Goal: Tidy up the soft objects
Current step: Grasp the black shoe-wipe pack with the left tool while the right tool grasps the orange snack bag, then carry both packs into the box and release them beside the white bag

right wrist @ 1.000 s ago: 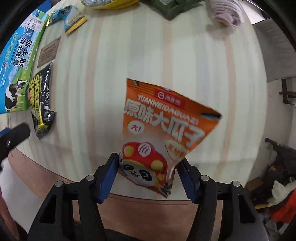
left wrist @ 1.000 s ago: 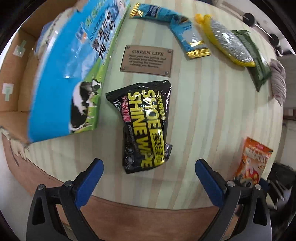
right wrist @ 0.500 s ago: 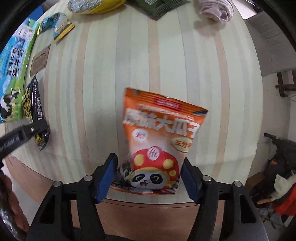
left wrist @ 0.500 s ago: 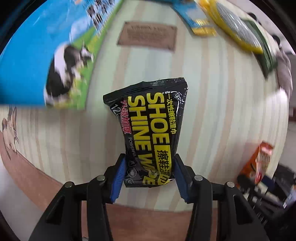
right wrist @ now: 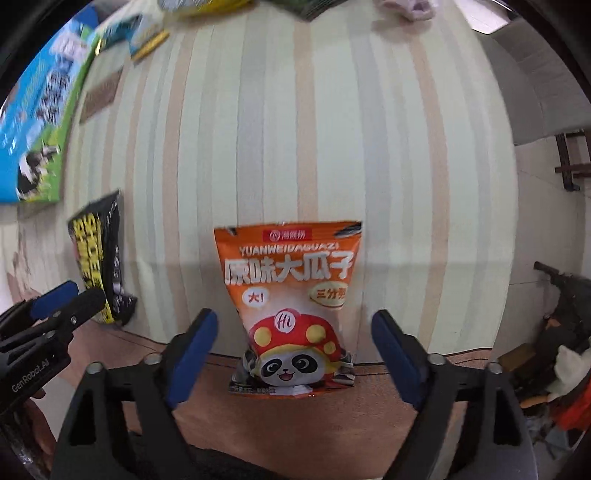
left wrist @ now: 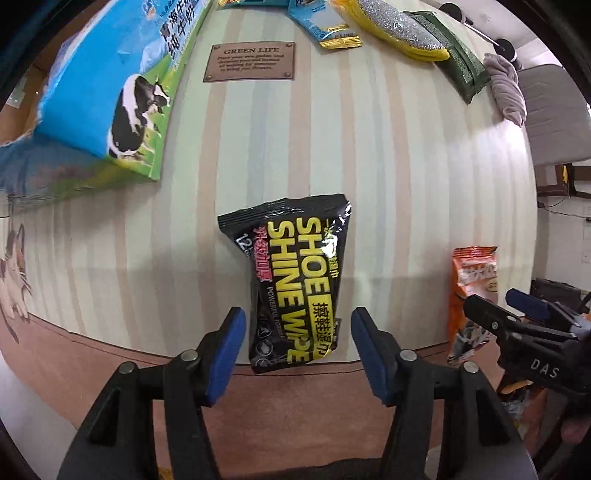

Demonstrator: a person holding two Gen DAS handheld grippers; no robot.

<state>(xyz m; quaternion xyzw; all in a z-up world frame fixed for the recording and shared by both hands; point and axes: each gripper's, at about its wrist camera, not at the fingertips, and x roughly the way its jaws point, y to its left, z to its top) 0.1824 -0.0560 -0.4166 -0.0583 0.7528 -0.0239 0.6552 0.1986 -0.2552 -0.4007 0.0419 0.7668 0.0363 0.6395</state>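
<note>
A black shoe shine wipe pack (left wrist: 295,280) lies at the near edge of the striped table (left wrist: 388,155), its lower end over the edge. My left gripper (left wrist: 297,350) is open, its blue pads on either side of the pack's lower end with gaps showing. An orange snack bag (right wrist: 291,295) with a panda lies at the near edge to the right. My right gripper (right wrist: 291,350) is open around its lower end, not touching. The wipe pack also shows in the right wrist view (right wrist: 98,266), and the orange bag in the left wrist view (left wrist: 471,295).
A blue milk carton box (left wrist: 110,85) sits at the left. A brown plaque (left wrist: 251,61), a blue-gold packet (left wrist: 325,26), a yellow scouring sponge (left wrist: 402,31), a green pack (left wrist: 463,70) and a grey cloth (left wrist: 506,88) line the far side.
Both grippers have opened: the left let go of the wipe pack and the right let go of the orange bag. Both packs now lie at the table's near edge.
</note>
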